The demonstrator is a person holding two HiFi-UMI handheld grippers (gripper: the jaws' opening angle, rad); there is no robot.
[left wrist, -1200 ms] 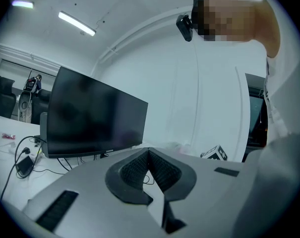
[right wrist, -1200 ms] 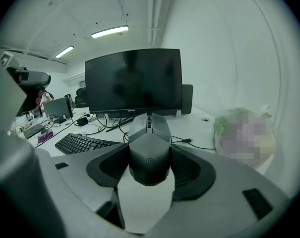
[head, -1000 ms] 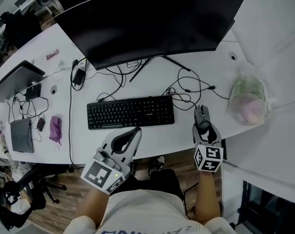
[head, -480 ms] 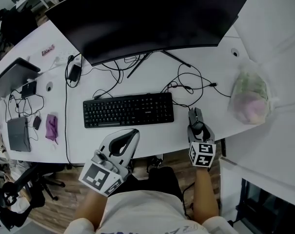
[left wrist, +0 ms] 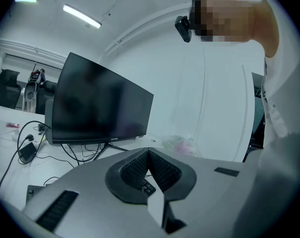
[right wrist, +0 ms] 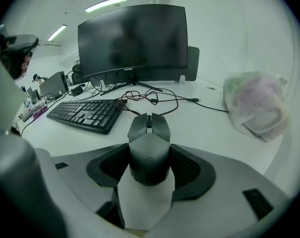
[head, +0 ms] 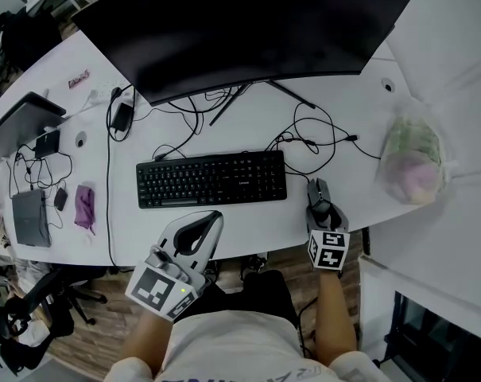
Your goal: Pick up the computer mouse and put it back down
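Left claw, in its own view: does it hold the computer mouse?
No, the left claw is shut with nothing between its jaws; the computer mouse sits in the right claw.

A wide dark monitor (head: pixel 248 30) stands at the far side of the white surface (head: pixel 359 110). A black keyboard (head: pixel 211 178) lies nearer, in front of it, with loose black cables (head: pixel 312 138) tangled between the two and off to the keyboard's right. On the right rests a translucent plastic bag (head: pixel 413 161) with pale green and pink contents, while at the left lie a black power adapter (head: pixel 119 119), a purple pouch (head: pixel 83 208) and a flat grey device (head: pixel 29 217).
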